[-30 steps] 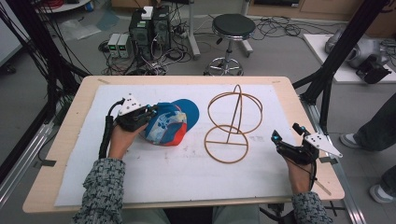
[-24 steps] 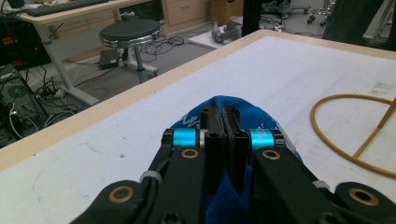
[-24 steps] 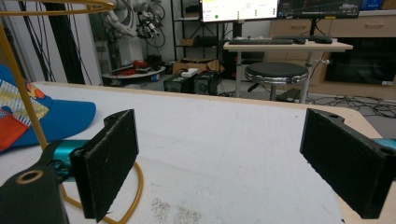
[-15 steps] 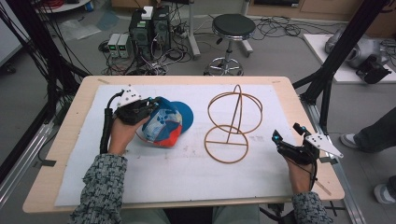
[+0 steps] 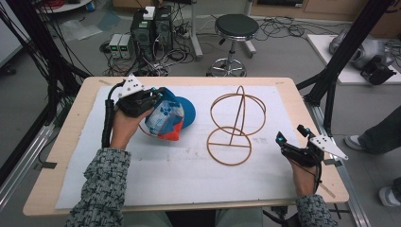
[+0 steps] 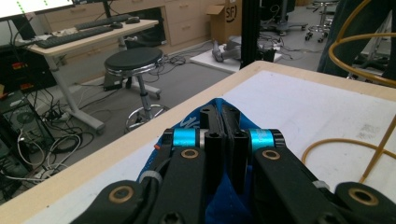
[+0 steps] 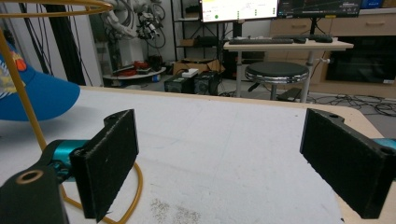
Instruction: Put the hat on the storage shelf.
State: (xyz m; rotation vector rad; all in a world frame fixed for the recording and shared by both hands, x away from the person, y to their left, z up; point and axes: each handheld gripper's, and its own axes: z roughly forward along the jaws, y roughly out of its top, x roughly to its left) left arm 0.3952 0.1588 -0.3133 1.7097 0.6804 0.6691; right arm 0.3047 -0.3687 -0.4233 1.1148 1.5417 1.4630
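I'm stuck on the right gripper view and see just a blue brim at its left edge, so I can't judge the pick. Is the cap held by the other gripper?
Observer: Yes. The left gripper is shut on the blue fabric cap with the orange patch, pinching its cloth between closed jaws.
Operator: Is the cap off the table?
Observer: Partly: its rear is raised, but whether the brim has left the white sheet I cannot tell.
Operator: What is that yellow wire beside me?
Observer: A tan wire stand of two hoops on a stem, standing between the cap and the right gripper, which is open and empty.
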